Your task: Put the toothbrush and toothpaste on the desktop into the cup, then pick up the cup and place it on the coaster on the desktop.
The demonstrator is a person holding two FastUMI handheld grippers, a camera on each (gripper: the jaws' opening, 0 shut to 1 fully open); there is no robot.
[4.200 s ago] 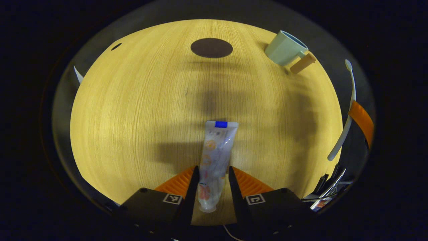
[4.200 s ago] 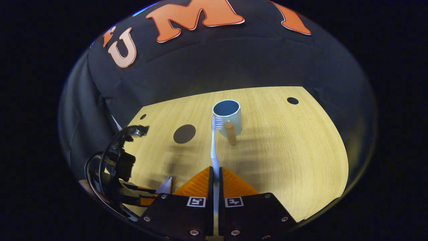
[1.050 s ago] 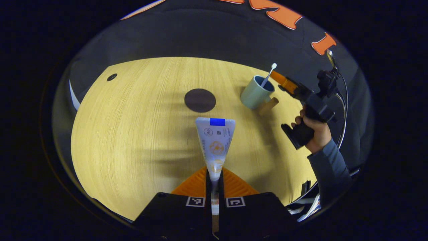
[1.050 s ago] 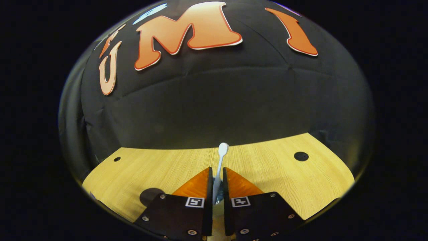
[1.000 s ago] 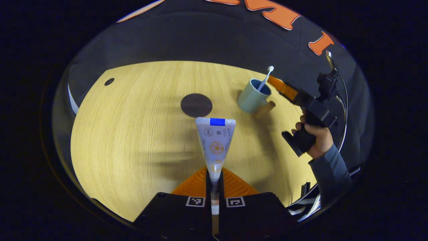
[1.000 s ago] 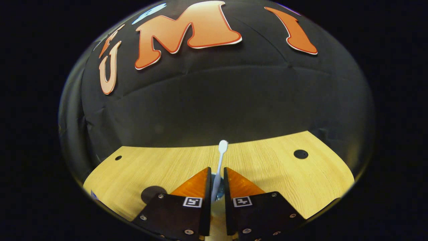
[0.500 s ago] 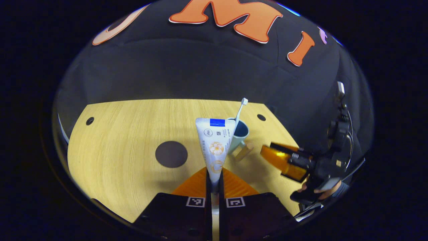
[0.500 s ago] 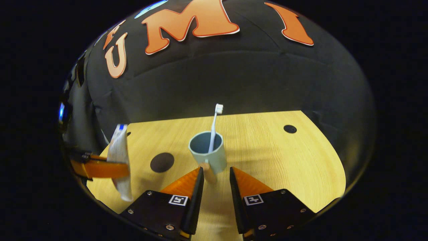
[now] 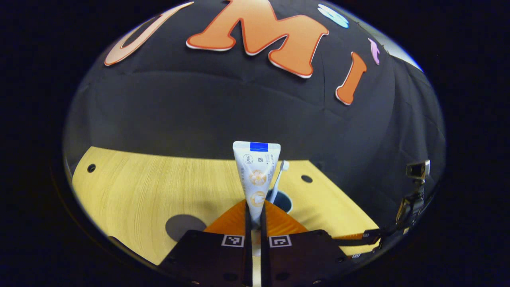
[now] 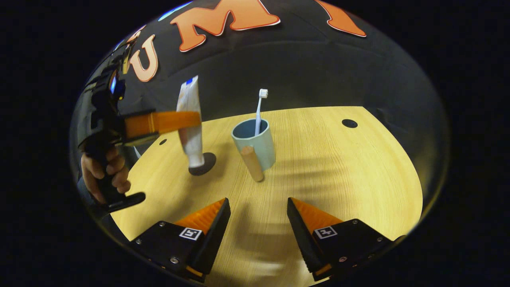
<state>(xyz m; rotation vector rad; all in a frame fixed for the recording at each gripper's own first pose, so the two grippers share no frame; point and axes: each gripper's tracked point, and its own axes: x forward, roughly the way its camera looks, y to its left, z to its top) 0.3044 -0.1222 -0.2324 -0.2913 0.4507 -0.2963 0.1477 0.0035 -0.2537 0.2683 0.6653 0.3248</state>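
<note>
A: Where is the toothpaste (image 9: 257,175) at this moment?

B: The left gripper (image 9: 255,223) pinches it low on the body, both fingers pressed on it, with the flat crimped end up. In the right gripper view it hangs at the upper left of the frame, cap down, above the dark coaster (image 10: 202,163) and just beside the cup (image 10: 255,145).

A: And the toothbrush (image 10: 259,111)?

B: It stands inside the cup, near the centre of the frame, bristles up, leaning on the rim.

A: What does the right gripper (image 10: 257,217) do?

B: Its fingers are spread wide and hold nothing, low over the desk (image 10: 350,179).

A: How will the tube handle?

B: Probably light and soft, so a hard squeeze could dent it or let it slip. It should go in cap first.

A: And the cup afterwards?

B: It looks stiff and smooth. The wooden handle (image 10: 252,163), which points toward the right gripper, seems the best place to take it. With two tall things inside, it may tip if tilted.
</note>
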